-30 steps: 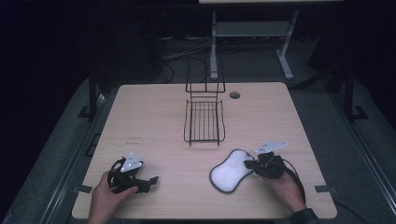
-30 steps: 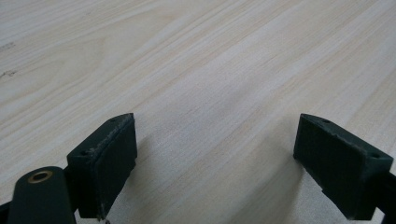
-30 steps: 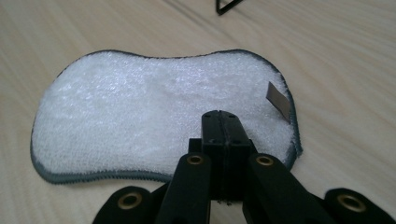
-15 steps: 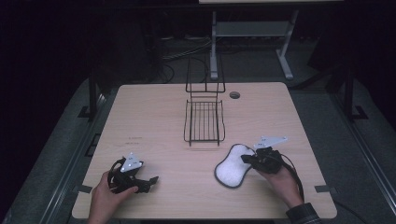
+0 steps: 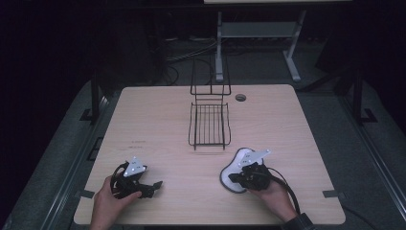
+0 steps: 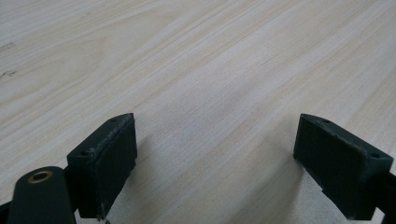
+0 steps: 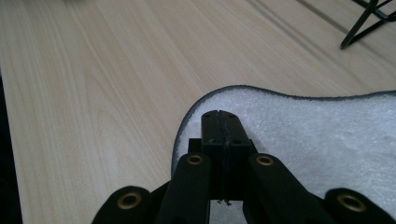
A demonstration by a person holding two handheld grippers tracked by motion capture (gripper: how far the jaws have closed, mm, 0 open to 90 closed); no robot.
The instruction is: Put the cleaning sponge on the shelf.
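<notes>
Two claws low over the table. My right claw has its jaws pressed fully together, tips over the edge of the white fuzzy pad; can't tell if any of it is pinched. Pad lies flat, near the wire rack. Left claw gapes wide, nothing between its jaws.

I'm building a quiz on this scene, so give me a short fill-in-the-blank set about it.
1. The left tool has its jaws ____.
2. The right tool is above a white ____ with a dark edge.
3. The wire rack stands on the ____.
Missing words: open; pad; table
</notes>
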